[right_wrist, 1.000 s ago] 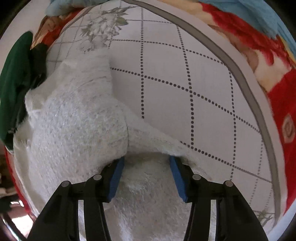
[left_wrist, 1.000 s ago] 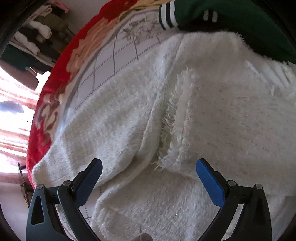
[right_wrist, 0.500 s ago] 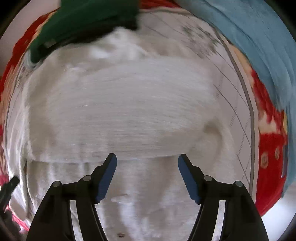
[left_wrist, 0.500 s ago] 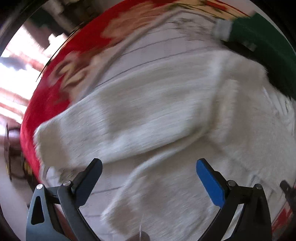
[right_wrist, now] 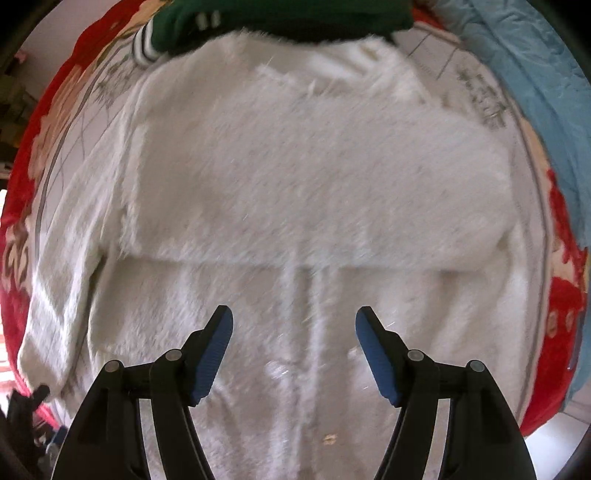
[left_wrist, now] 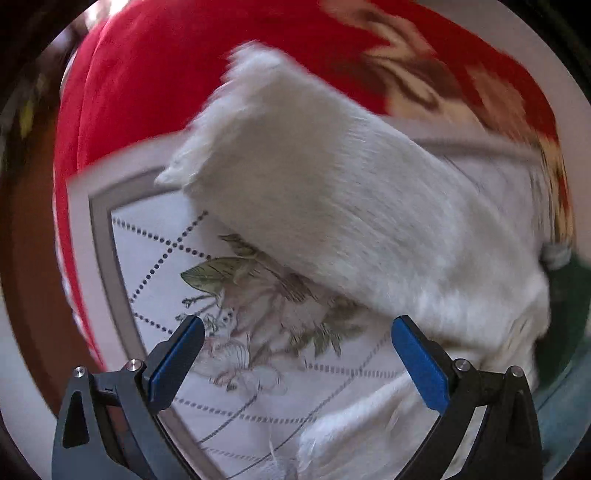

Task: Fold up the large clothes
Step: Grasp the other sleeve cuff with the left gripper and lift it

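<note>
Bed surface: you worked over a white quilted cover (left_wrist: 236,373) with dotted grid lines and a printed flower, framed by a grey band and set into a red floral blanket (left_wrist: 166,74).
Main garment: your white fluffy sweater (right_wrist: 314,177) lay flat across the middle of the bed and filled most of the right wrist view.
Fold line: a straight horizontal edge crossed the sweater, where an upper layer lay over the lower part.
Sleeve: in the left wrist view a sleeve (left_wrist: 314,192) stretched out diagonally from the body, its fuzzy cuff reaching over the grey band onto the red blanket.
Left gripper (left_wrist: 295,362): your blue pads stood wide apart with nothing between them, above the printed flower and just beside the sleeve.
Right gripper (right_wrist: 293,354): your pads were likewise spread and held no fabric, above the sweater's lower half.
Green garment (right_wrist: 280,14): a dark green piece with a white-striped cuff lay at the far edge, touching the top of the sweater.
Blue fabric (right_wrist: 535,66): a light blue cloth ran along the right-hand side of the bed.
Sharpness: both views were blurred, so fine detail was unclear.
</note>
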The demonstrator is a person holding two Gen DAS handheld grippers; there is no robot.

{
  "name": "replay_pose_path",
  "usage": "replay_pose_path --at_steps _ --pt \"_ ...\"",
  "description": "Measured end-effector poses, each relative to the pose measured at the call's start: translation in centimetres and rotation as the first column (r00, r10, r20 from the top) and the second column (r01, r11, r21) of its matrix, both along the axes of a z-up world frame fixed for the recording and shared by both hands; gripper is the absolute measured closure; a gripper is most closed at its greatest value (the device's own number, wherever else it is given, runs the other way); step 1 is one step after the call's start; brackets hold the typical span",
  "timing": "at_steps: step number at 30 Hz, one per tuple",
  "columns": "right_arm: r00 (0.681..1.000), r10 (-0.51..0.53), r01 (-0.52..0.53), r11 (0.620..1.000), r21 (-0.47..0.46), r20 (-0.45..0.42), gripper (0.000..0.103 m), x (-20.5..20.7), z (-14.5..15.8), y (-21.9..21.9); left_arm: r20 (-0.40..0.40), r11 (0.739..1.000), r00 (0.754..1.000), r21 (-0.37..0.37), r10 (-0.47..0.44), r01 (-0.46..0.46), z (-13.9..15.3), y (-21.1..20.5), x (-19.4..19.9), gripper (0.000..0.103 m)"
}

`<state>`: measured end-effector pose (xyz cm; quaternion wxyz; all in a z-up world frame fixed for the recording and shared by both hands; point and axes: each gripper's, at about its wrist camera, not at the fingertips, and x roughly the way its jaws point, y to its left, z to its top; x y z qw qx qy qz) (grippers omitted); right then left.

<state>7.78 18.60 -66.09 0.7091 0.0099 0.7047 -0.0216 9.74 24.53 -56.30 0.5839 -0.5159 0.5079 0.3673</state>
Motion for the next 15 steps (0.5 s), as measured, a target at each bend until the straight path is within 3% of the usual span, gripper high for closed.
replay_pose_path --at_steps 3,5,11,13,15 --pt "1.000 -0.007 0.007 1.000 -0.001 -0.021 0.032 -1.0 -1.2 1.0 0.037 0.992 0.992 -0.045 0.118 -0.116 -2.5 1.1 -0.7 0.001" --pt "1.000 -0.013 0.013 1.000 0.002 -0.024 0.032 -1.6 -1.6 1.8 0.043 0.985 0.985 -0.029 0.168 -0.167 -3.1 1.8 -0.4 0.001" --pt "0.999 -0.024 0.024 1.000 0.020 -0.022 0.032 -2.6 -2.5 3.9 0.073 0.978 0.978 0.063 0.194 -0.199 -2.4 4.3 3.1 0.003" --pt "0.999 -0.038 0.039 0.999 0.029 -0.024 0.032 -2.8 -2.8 4.4 0.067 0.976 0.979 0.087 0.194 -0.199 -2.3 5.1 4.5 0.014" --pt "0.998 -0.058 0.059 0.998 0.034 -0.020 0.032 -2.9 -2.9 4.7 0.052 0.973 0.983 0.144 0.176 -0.181 -1.8 5.9 5.9 0.044"
